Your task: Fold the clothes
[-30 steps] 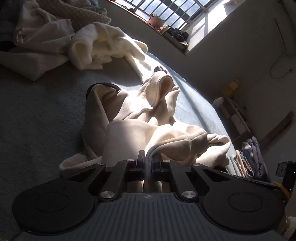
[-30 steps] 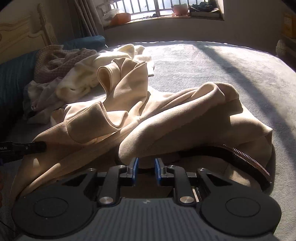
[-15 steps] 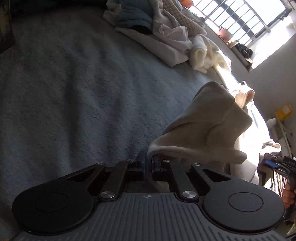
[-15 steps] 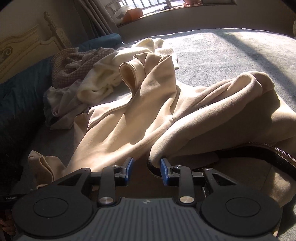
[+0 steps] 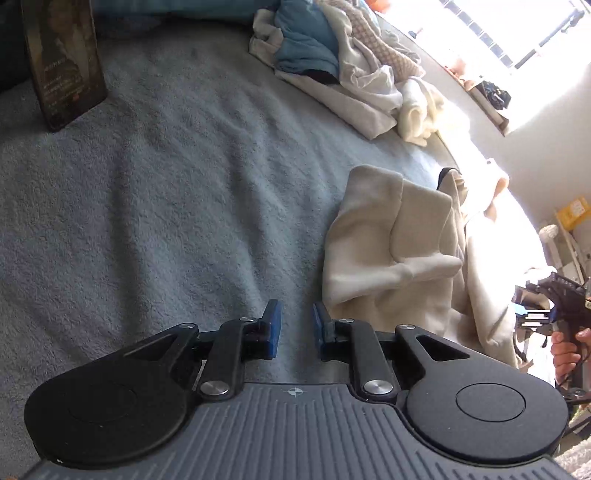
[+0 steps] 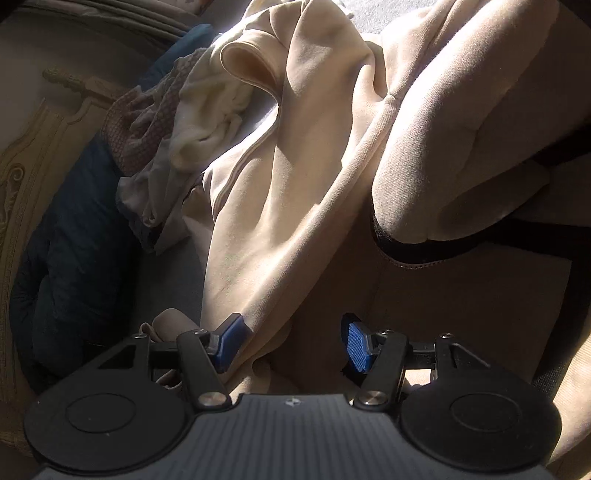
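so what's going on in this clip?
A person with a handheld tool in each hand is folding clothes on a grey bed cover. The left tool is open and holds nothing, poised over bare cover just left of the beige hoodie. The right tool is open too, down against the hoodie's fabric, with a fold lying between its fingers but not clamped. A pile of other clothes waits further back.

light: hard sun from window (image 5: pixel 517 33), glare | deep shadows | fisheye-bent edges
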A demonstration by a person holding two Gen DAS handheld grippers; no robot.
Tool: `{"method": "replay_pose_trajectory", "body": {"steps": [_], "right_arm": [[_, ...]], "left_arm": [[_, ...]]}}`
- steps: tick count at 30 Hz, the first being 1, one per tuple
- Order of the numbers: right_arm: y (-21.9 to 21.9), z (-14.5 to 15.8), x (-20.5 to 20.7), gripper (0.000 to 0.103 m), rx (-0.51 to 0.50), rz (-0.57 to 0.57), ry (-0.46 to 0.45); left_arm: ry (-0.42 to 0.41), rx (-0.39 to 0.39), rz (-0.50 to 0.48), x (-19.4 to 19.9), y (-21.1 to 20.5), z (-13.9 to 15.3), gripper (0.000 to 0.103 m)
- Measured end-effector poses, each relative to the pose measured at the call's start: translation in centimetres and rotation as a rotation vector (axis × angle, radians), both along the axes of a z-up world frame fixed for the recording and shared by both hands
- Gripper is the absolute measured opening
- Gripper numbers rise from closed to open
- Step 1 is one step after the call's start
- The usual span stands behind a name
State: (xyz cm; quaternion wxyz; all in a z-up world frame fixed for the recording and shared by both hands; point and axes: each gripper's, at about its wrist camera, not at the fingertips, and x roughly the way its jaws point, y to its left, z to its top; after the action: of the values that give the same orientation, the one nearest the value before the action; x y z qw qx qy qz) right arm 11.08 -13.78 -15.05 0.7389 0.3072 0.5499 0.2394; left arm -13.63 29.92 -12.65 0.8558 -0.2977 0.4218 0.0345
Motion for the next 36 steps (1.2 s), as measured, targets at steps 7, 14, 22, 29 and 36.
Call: {"method": "replay_pose_trajectory", "body": {"steps": [7,14,22,29,36], "right_arm": [[1.7,2.4,-0.4,0.043,0.12,0.024,-0.213],[3.0,2.6,0.2,0.011,0.076,0.068,-0.244],[-0.8,10.1,5.2,0.006,0.037,-0.06,-0.474],[-13.4,14.4,11.8,0.009,0.029,-0.552,-0.561],[-24.6,6.8,12.2,0.055,0.113,-0.968,-0.192]], "left_arm": [[-0.188,-0.015,-0.138,4.7,-4.1,1.4,0.021],[-0.225,-0.001,-0.189,9.3,-8.0,0.1,0.021],[-0.234,0.02,-0.22,13.9,-11.5,-1.5,0.021],[-0.219,0.017,-0.207,14.3,-11.6,-1.7,0.021],[-0.214,0.044,-0.229,14.1,-12.7,-1.4,0.035]]}}
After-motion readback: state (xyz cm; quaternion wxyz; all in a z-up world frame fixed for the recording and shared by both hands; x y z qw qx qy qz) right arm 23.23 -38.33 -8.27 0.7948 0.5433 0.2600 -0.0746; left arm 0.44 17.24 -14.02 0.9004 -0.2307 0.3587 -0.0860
